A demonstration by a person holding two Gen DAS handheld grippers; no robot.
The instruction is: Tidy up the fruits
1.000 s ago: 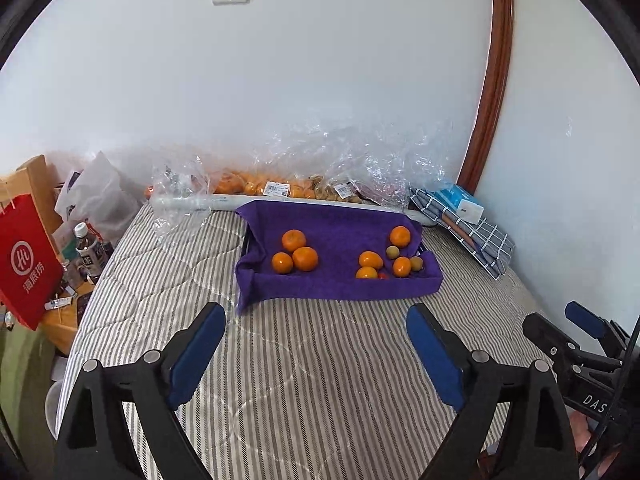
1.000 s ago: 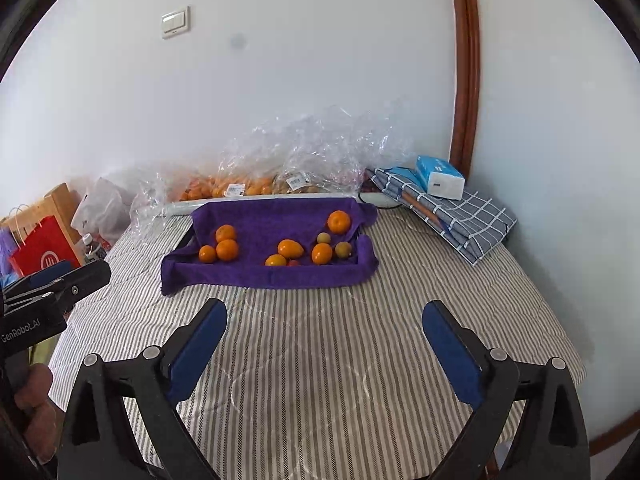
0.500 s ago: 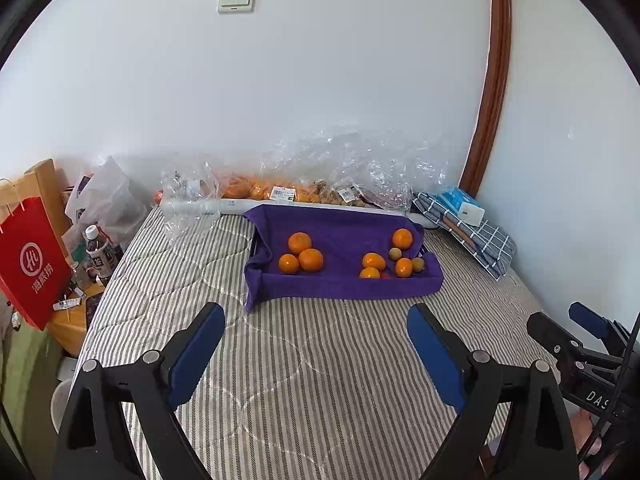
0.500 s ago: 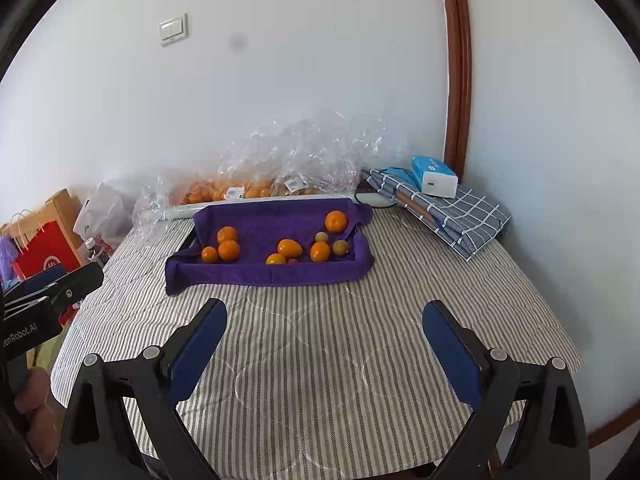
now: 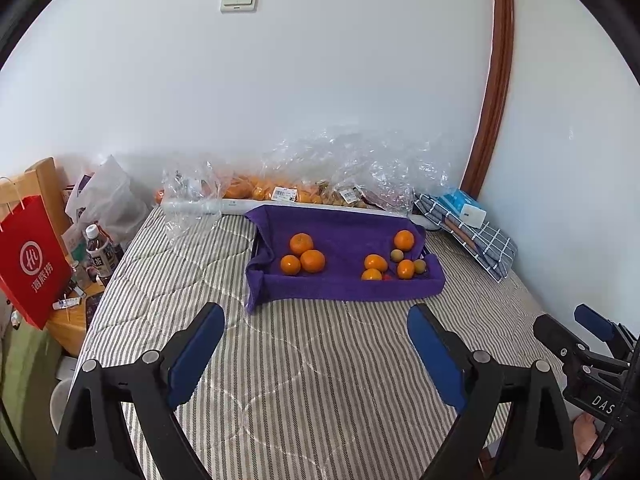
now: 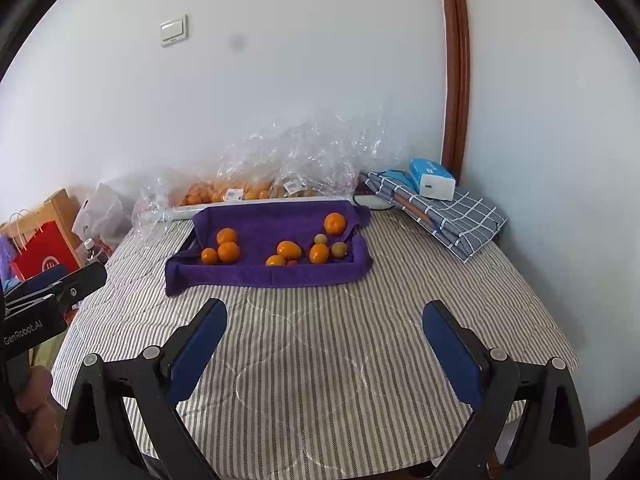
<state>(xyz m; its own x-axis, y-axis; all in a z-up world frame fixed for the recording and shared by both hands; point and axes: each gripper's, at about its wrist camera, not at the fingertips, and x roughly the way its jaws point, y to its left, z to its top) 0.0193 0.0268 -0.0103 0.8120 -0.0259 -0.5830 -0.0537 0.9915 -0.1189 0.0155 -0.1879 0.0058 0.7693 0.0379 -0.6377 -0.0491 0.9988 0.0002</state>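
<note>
- A red paper bag (image 5: 30,256) and a bottle (image 5: 100,254) stand off the bed's left edge.
- The left gripper (image 5: 316,340) hangs over the near part of the striped bed (image 5: 320,380), jaws spread wide, nothing between them.
- A purple towel (image 5: 344,288) lines a tray near the bed's far edge; three oranges (image 5: 303,255) cluster at its left end, and more oranges with small greenish fruits (image 5: 400,262) sit at its right end.
- Clear plastic bags of fruit (image 5: 280,190) lie along the far edge, against the wall.
- The right gripper (image 6: 324,328) hangs over the near part too, jaws wide apart and empty.
- A folded checked cloth (image 6: 452,216) with a blue tissue pack (image 6: 432,179) on it fills the far right corner.
</note>
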